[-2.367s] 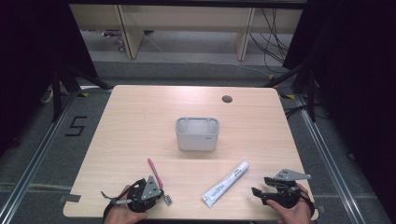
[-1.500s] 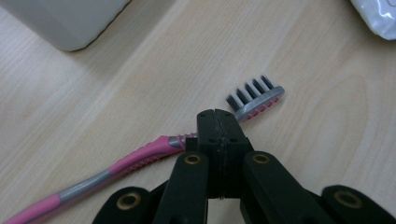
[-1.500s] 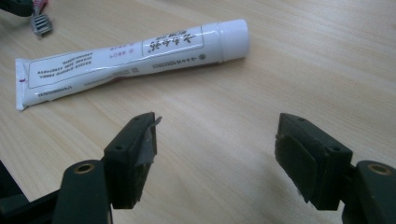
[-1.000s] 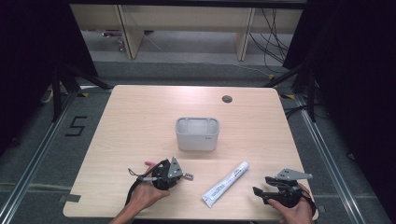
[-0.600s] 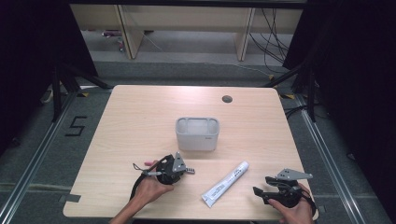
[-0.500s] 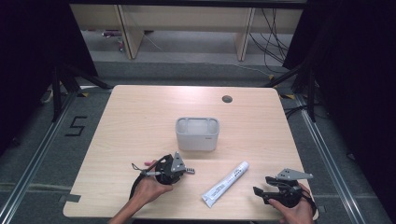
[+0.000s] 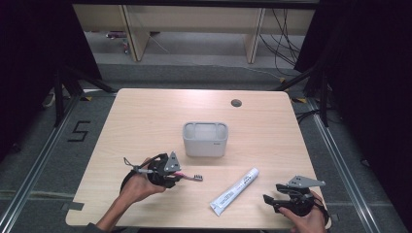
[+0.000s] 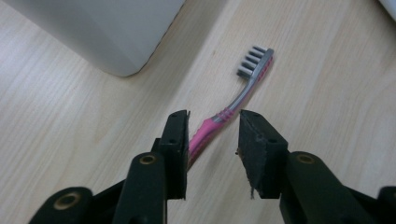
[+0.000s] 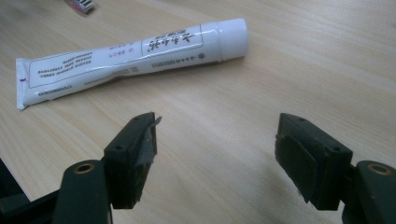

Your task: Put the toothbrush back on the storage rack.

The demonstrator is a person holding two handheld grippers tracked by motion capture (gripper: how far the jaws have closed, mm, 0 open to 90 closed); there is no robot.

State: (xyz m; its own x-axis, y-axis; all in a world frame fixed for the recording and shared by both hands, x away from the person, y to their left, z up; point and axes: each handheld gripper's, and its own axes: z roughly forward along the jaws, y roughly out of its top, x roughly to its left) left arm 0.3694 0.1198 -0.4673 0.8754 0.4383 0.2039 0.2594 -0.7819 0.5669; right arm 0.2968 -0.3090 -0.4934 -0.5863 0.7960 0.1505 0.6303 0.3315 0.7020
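Left tool (image 8: 212, 135): jaws have just been opening and now stand apart, with the pink handle of the toothbrush (image 8: 236, 105) lying between them. The handle sits close against one pad; no squeeze is visible, so it reads as released, not clamped. The toothbrush rests flat on the counter (image 7: 145, 116), its bristle head pointing toward the toothpaste tube (image 7: 234, 191), just in front of the grey holder (image 7: 205, 139).

Handling judgement: the toothbrush is light and stiff, with smooth plastic that is likely slippery. The thicker pink grip section is the best place to take hold; the thin grey neck near the bristles would twist or slide out.

The toothpaste tube is soft-bodied and dents under pressure; the firmer cap end is safer.

Right tool (image 9: 219, 140): jaws wide apart, empty, hovering near the tube without touching it.
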